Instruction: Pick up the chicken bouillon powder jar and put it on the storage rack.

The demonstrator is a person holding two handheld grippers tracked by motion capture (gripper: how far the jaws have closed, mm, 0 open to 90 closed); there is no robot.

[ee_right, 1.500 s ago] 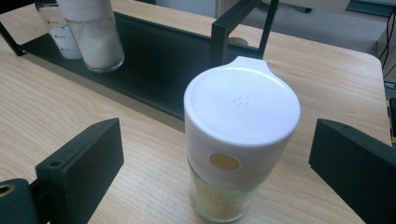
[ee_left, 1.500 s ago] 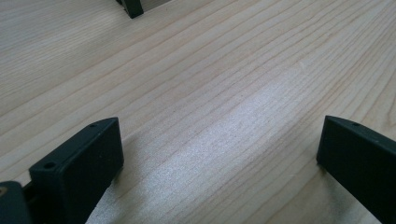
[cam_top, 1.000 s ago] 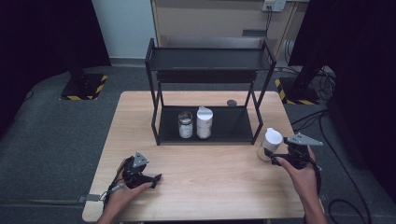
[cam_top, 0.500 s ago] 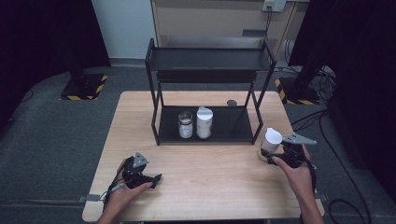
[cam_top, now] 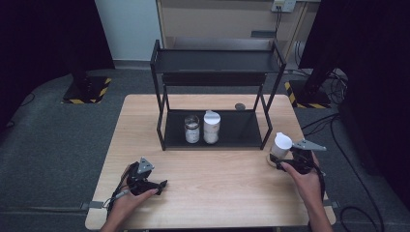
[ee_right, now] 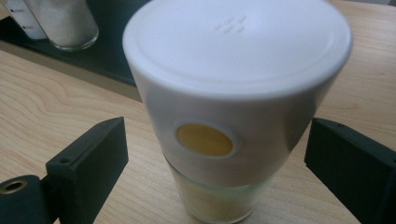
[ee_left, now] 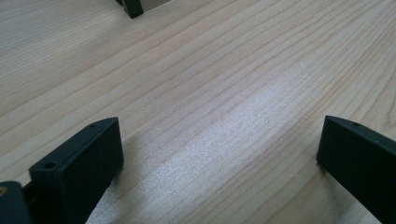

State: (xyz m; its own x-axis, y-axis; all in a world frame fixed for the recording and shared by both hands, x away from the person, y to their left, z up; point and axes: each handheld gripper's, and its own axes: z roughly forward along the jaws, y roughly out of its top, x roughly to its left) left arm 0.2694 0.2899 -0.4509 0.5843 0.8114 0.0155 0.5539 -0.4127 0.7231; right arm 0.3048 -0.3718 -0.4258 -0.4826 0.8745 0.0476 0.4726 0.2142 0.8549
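My left gripper (cam_top: 157,184) has a black body topped by a grey three-cornered plate, with a dark cable trailing from its rear. My right gripper (cam_top: 283,162) is of the same make: black body, grey three-cornered plate, black cable. Seen up close, each carries two matte black block-shaped jaws with squared edges and a small round hole near the upper corner. A brass-coloured ring sits at the lower left of the mount. My forearms are bare, without sleeves.

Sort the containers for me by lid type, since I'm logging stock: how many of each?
White-capped jars: 2, one on the shelf, one by the right tool
Jar without white cap: 1
Total: 3
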